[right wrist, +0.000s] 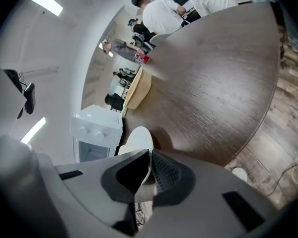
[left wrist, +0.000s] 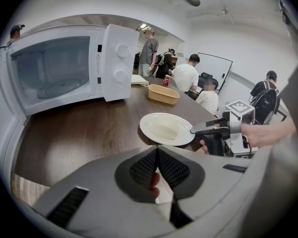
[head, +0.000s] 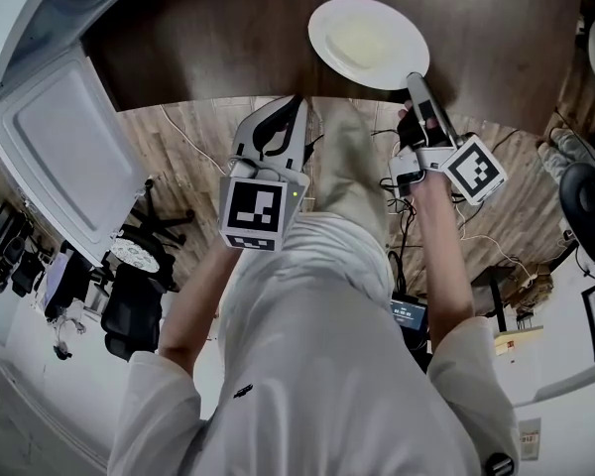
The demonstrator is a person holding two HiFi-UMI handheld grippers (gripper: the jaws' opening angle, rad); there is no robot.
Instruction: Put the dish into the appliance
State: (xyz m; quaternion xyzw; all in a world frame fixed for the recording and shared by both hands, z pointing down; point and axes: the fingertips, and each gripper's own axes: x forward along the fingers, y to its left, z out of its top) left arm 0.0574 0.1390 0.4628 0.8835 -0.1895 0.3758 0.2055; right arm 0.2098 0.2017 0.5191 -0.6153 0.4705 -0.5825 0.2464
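A white plate (head: 369,43) lies on the dark wooden table (head: 208,58), near its front edge. My right gripper (head: 415,77) has come in from the near right and is shut on the plate's near rim; in the right gripper view the plate's rim (right wrist: 137,140) runs in between the pads. My left gripper (head: 296,102) hangs over the table's front edge, left of the plate (left wrist: 165,128), shut with nothing in it (left wrist: 157,155). The white microwave (left wrist: 64,68) stands at the table's left, with its door (head: 59,147) swung open.
A tan tray (left wrist: 163,93) and a red can (left wrist: 165,80) stand farther back on the table. Several people sit and stand beyond it. An office chair (head: 134,296) and cables are on the floor below the open door.
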